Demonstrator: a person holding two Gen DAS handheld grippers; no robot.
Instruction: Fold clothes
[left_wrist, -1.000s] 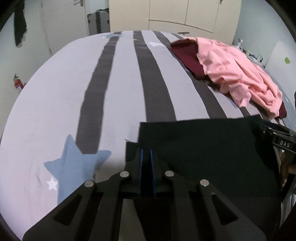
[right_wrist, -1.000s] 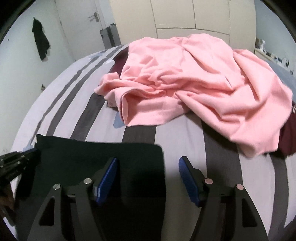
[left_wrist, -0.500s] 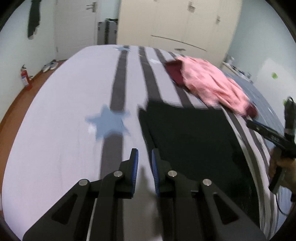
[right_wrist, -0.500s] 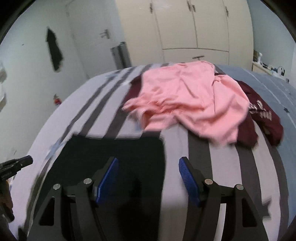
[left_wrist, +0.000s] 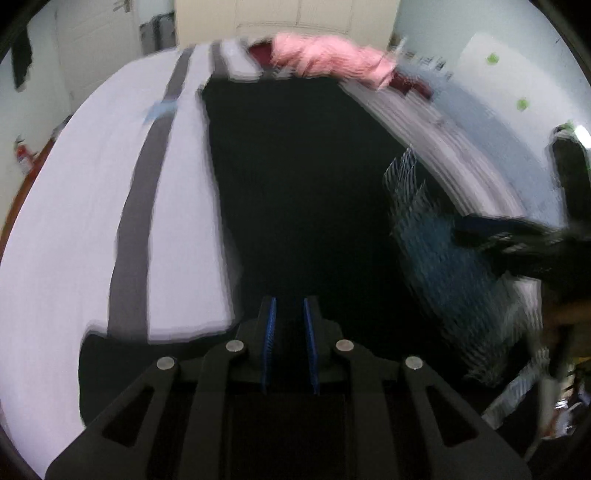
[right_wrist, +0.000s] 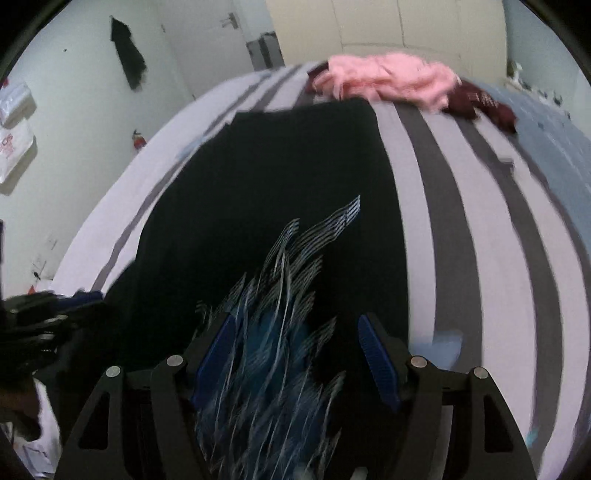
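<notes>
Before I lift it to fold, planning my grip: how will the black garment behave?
The black garment lies flat on the bed, so it is probably floppy and would sag if gripped at one point. Being thin, it looks light. It will likely slide rather than roll.

Both grippers are matte black, with angular linkage arms carrying triangular cutouts and round silver screws. The left gripper (left_wrist: 289, 343) and right gripper (right_wrist: 299, 360) each have ribbed blue pads (right_wrist: 378, 363) lining the fingers.

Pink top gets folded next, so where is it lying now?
In both views the pink top lies bunched at the bed's far end, beyond the black garment, overlapping a maroon garment.
</notes>
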